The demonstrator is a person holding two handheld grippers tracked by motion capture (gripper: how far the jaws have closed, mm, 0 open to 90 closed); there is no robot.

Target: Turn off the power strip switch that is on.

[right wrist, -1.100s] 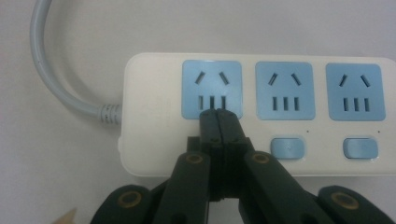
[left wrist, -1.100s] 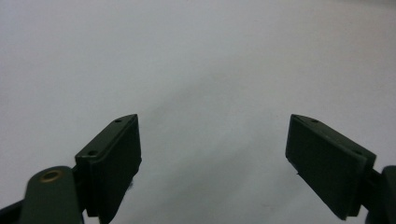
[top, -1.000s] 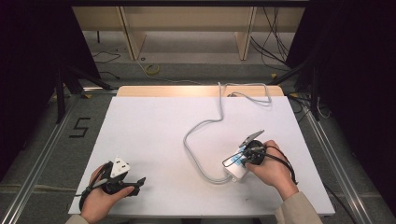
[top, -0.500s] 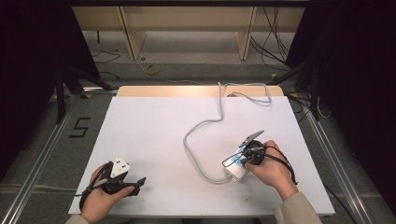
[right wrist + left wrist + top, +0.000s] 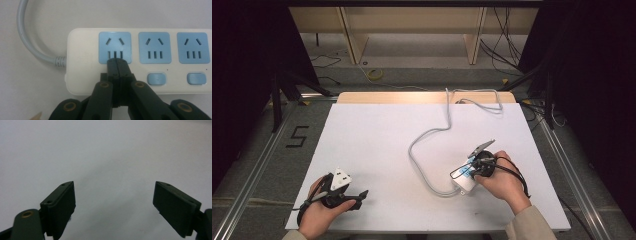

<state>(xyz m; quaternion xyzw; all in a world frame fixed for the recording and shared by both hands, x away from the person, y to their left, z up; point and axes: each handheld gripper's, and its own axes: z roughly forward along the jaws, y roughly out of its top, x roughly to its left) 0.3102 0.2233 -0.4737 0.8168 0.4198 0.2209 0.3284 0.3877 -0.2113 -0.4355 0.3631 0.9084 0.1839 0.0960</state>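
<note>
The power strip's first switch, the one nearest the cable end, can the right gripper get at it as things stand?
Probably yes. The right gripper, jaws shut, sits over the power strip, and the nearest blue switch lies just beside its tips with nothing on it.

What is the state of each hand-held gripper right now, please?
Left hand-held gripper: open, nothing between its jaws, over the bare white table.
Right hand-held gripper: closed, holding nothing, its tips at the first blue socket of the power strip.
</note>
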